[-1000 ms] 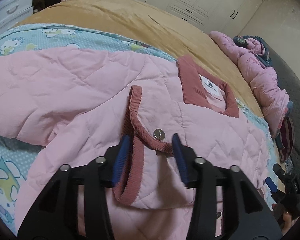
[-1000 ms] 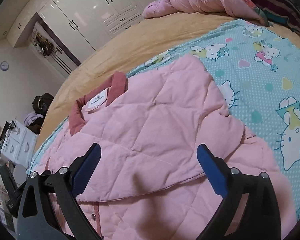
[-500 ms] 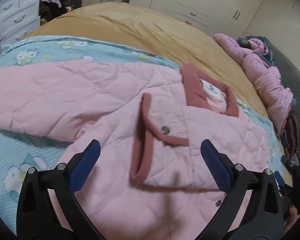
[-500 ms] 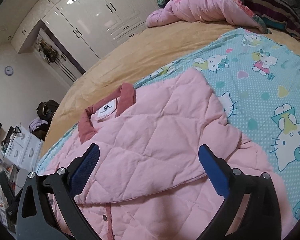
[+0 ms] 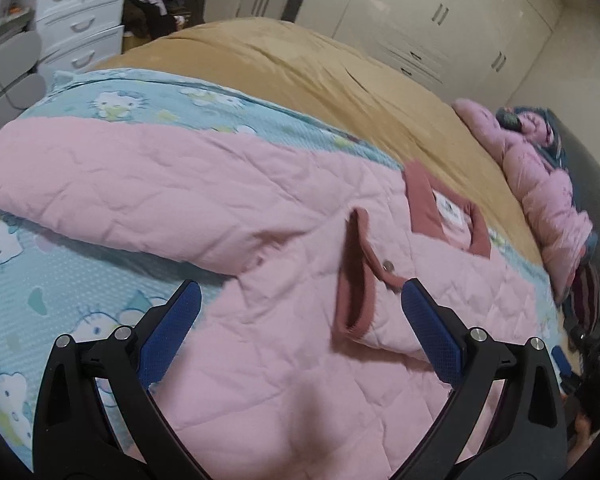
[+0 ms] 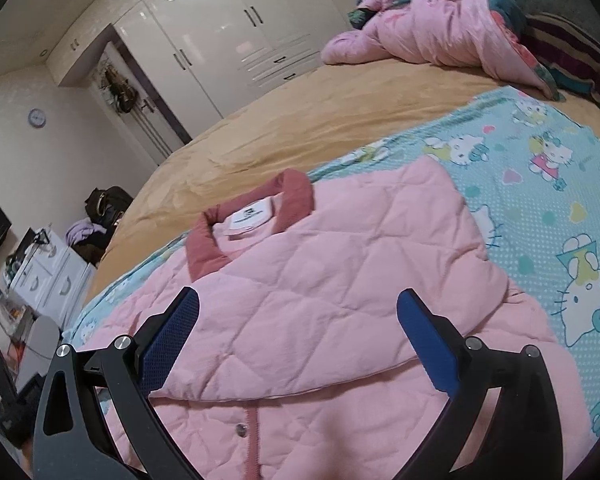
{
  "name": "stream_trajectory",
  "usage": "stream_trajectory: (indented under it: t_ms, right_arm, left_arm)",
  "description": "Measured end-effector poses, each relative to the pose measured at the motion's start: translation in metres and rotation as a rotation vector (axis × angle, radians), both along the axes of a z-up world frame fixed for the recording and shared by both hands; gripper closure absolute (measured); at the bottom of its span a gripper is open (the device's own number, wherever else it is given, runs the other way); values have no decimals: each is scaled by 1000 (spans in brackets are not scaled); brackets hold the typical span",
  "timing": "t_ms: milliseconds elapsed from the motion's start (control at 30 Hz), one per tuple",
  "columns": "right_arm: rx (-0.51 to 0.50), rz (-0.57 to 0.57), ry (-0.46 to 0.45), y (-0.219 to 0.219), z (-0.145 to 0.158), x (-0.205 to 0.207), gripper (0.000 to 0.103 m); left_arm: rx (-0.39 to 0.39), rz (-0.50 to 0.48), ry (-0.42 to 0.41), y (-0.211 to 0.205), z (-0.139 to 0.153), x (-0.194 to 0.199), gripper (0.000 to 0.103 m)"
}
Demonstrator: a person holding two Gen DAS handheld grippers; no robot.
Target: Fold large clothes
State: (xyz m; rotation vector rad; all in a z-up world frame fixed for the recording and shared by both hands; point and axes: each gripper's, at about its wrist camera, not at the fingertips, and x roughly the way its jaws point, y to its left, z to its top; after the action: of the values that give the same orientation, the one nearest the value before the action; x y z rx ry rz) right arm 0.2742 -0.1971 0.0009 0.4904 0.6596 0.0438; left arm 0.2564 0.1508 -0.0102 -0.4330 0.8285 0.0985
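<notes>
Both tongs are spread wide with nothing pinched: the left gripper (image 5: 298, 294) hangs over the pink quilted jacket (image 5: 228, 216), its jaws having just opened off the dark-pink cuff (image 5: 354, 280), which now lies loose on the jacket's chest. Right gripper (image 6: 296, 304) hovers over the other side, same deal. Jacket's flat on the cartoon-cat blanket (image 6: 540, 208) on the bed.

Left view is the only one showing that cuff with its snap, plus the sleeve stretched out to the left. Right view shows the sleeve folded across the front and the button placket (image 6: 252, 432) lower down, which the left view mostly misses. Collar label (image 6: 250, 216) text is too small to read, and the jacket's hem is cut off in both.
</notes>
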Motion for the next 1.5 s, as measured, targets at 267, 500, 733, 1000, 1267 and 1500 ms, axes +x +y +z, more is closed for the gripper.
stream_trajectory:
  t_ms: [267, 500, 733, 1000, 1267, 1500]
  right_arm:
    - [-60, 81, -36, 43, 14, 0, 4]
    - [-102, 166, -57, 82, 26, -4, 4]
    - [-134, 256, -71, 125, 41, -3, 4]
    - [-98, 339, -112, 176, 69, -1, 4]
    - [-119, 432, -124, 235, 82, 4, 4]
    - [-137, 521, -111, 287, 76, 7, 4]
  left_arm:
    - [3, 56, 0, 33, 7, -7, 9]
    - [-20, 93, -7, 59, 12, -12, 9]
    - [-50, 161, -23, 90, 18, -21, 9]
    - [-31, 249, -16, 127, 21, -34, 9]
    - [-47, 329, 21, 169, 9, -43, 9]
    - [-109, 354, 51, 200, -9, -44, 9]
